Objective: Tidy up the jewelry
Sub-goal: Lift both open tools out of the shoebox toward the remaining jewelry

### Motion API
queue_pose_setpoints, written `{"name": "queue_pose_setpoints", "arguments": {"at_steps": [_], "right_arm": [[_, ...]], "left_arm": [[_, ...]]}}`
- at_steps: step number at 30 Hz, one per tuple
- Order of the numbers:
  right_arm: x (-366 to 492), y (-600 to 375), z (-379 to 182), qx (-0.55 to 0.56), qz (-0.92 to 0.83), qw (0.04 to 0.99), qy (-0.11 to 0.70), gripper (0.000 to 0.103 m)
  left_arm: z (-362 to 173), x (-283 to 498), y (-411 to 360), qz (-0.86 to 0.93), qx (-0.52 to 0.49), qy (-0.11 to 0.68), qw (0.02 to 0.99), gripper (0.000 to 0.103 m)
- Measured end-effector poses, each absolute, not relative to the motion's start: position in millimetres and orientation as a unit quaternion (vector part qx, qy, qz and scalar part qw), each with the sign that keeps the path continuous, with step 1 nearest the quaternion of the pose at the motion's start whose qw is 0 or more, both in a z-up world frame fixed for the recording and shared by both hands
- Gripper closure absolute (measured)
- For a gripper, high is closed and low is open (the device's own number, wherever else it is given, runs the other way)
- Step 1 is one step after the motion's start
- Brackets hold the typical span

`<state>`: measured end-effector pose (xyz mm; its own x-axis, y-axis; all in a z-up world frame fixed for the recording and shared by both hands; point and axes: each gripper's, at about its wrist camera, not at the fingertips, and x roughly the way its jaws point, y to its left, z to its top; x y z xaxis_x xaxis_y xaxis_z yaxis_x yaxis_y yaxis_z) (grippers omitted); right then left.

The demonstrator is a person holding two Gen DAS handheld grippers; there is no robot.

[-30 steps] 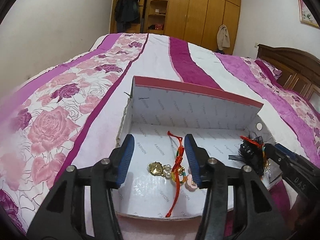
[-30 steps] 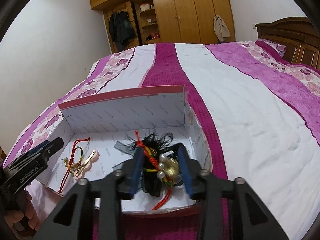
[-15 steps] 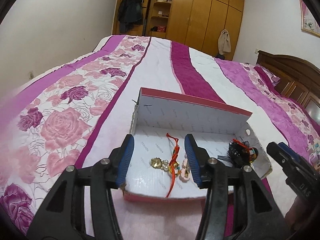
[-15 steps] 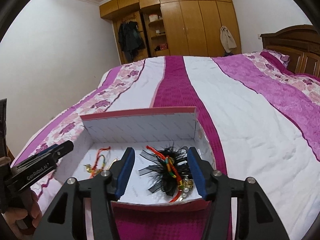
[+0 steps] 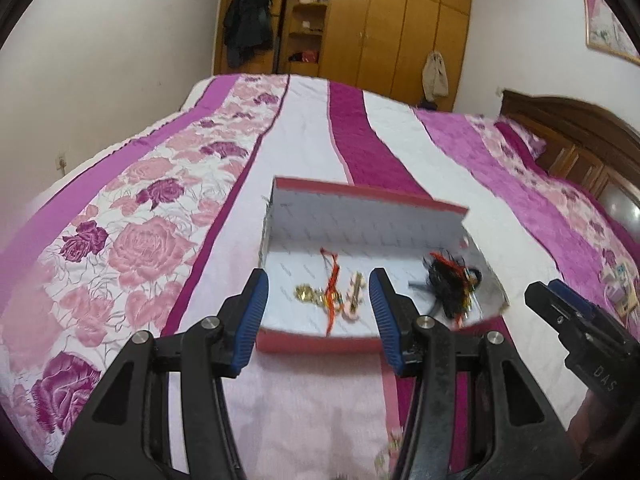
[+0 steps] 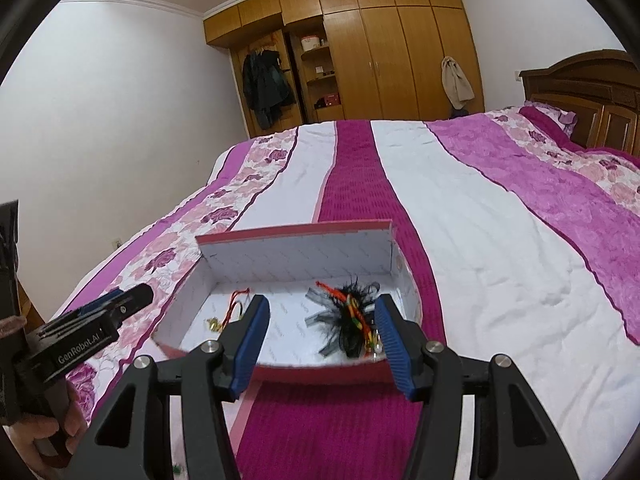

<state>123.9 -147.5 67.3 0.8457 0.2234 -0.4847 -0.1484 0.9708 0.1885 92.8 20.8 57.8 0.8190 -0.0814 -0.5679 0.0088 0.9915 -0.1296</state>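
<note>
A shallow box (image 5: pixel 360 216) with a red rim and white inside lies on the bed. Inside it on the left lies a red cord bracelet with gold charms (image 5: pixel 332 296). A black feather piece with coloured beads (image 5: pixel 452 284) rests in the right corner. My left gripper (image 5: pixel 317 276) hovers open before the box's near rim, nothing between its blue pads. My right gripper (image 6: pixel 322 302) is also open and empty, above the near rim of the box (image 6: pixel 296 256), with the feather piece (image 6: pixel 348 316) beyond it. The bracelet (image 6: pixel 236 308) shows left of its left finger.
The box sits on a pink, white and magenta striped bedspread (image 6: pixel 460 220). A wooden wardrobe (image 6: pixel 372 52) stands at the far wall and a headboard (image 6: pixel 584 92) at the right. Small items (image 5: pixel 620 292) lie at the bed's right edge. A hand (image 6: pixel 52 436) holds the left gripper.
The right gripper opened and let go of the feather piece, which now lies in the box. Both grippers drew back and up from the box.
</note>
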Motion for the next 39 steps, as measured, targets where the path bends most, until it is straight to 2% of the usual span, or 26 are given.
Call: {"name": "queue_pose_setpoints", "arguments": {"at_steps": [15, 39], "right_arm": [[74, -160, 61, 0.077, 0.104, 0.947, 0.296, 0.045], [42, -142, 6, 0.06, 0.142, 0.907, 0.393, 0.045]], "left_arm": [[34, 56, 17, -0.052, -0.038, 0.388, 0.919, 0.059], [-13, 32, 11, -0.068, -0.011, 0.464, 0.883, 0.059]]}}
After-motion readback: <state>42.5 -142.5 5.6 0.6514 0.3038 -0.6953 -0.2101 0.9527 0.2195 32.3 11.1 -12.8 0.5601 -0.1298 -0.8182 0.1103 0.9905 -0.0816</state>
